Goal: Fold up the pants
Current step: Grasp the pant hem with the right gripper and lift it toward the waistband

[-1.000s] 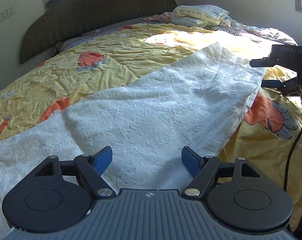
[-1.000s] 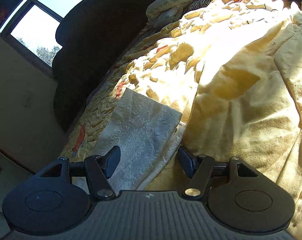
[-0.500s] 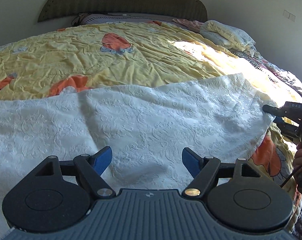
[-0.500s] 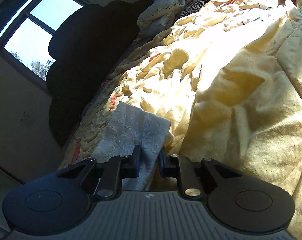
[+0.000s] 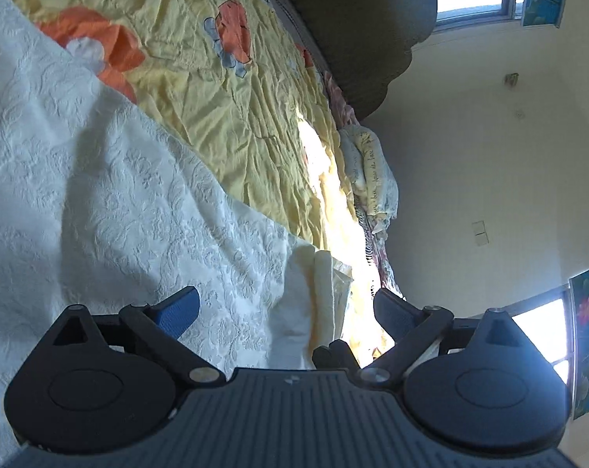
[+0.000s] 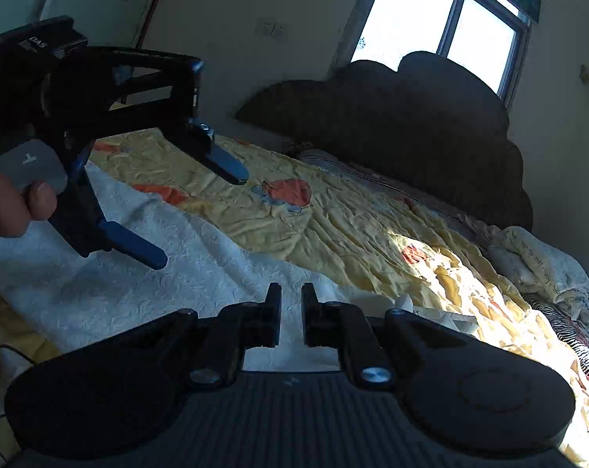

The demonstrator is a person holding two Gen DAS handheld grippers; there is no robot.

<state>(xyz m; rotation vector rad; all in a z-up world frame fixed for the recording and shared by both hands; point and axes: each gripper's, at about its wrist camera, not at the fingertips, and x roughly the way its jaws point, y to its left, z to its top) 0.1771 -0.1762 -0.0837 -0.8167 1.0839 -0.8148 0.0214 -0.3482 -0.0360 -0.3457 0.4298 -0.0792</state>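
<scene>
On bed (image 6: 333,226): white pants (image 6: 146,273) spread flat; no containers visible.

1. the white pants (image 5: 118,195) run off the left wrist view's left edge.
2. whether the right gripper (image 6: 291,312) pinches fabric cannot be told.
3. the hand (image 6: 5,202) is cut by the frame edge.
</scene>
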